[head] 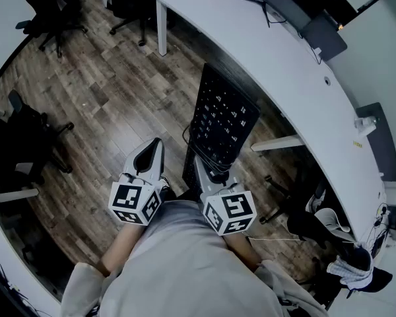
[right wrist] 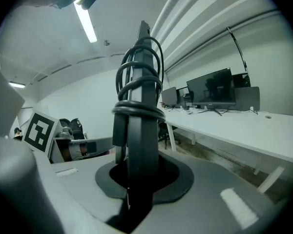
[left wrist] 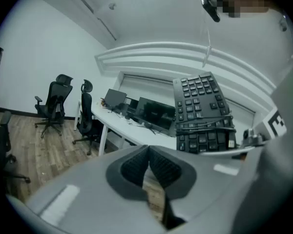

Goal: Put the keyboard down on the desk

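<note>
I hold a black keyboard (head: 223, 121) upright in the air above the wooden floor, in front of the long white desk (head: 277, 55). My right gripper (head: 203, 169) is shut on its lower end. In the right gripper view the keyboard (right wrist: 136, 126) stands edge-on between the jaws of that gripper (right wrist: 136, 182), its black cable (right wrist: 139, 82) wound round it. My left gripper (head: 153, 149) hangs to the keyboard's left, apart from it. In the left gripper view the ribbed pads of the left gripper (left wrist: 148, 154) meet with nothing between them, and the keyboard (left wrist: 202, 108) shows keys-forward at the right.
The curved desk carries cables, a dark laptop-like device (head: 323, 35) and a dark mat (head: 383, 140). Monitors (right wrist: 215, 89) stand along it. Black office chairs (head: 49, 12) stand at the far left, another chair (head: 26, 137) closer. A white desk leg (head: 162, 25) meets the floor.
</note>
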Demonstrator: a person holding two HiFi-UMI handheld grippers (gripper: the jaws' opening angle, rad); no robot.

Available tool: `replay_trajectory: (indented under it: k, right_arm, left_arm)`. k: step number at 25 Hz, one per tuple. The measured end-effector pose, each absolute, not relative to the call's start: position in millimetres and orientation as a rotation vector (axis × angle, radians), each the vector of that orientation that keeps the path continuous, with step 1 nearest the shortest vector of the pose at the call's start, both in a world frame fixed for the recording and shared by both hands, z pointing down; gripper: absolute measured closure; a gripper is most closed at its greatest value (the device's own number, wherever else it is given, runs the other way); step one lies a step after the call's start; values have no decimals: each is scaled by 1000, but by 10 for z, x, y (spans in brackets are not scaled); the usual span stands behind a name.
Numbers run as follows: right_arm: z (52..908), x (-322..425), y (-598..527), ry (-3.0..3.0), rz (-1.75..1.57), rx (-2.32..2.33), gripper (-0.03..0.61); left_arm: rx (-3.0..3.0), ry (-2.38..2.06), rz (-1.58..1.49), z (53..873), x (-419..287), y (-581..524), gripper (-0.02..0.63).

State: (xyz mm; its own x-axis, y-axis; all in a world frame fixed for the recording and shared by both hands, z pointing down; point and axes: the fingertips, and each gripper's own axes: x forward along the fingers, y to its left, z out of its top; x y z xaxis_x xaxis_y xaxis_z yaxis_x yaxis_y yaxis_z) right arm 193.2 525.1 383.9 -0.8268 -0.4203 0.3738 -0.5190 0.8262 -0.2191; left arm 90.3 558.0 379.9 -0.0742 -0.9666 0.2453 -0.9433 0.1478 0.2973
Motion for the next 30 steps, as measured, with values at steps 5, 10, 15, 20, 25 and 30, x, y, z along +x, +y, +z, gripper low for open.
replay_trajectory:
  k: [5,10,15,20,25,30]
  right_arm:
    - [3833,1953,5253,-2691,451,708,512]
    - [3844,1936,5256,-2692,470,712,512]
    - [3889,1865,5283,-2716,531,718,512]
    - [4018,1846,5255,-2719,556,732,512]
    - [4042,1518,4786,-2708,572,725,512]
    - [3980,1393,4186,-2715,611,702,512]
  left_arm:
    - [1856,-2027,-71,3780,971,5547,614]
    - [1840,-2026,-99,3776,878,5565,614]
    - [1832,-2000,-145,3871,766,5623,614]
    - [1852,-1984,-145,3990,755,5615,614]
    - [1888,-1971,-145,3948,437,5110,614]
    - [1889,-1974,-116,3884,275,4507,614]
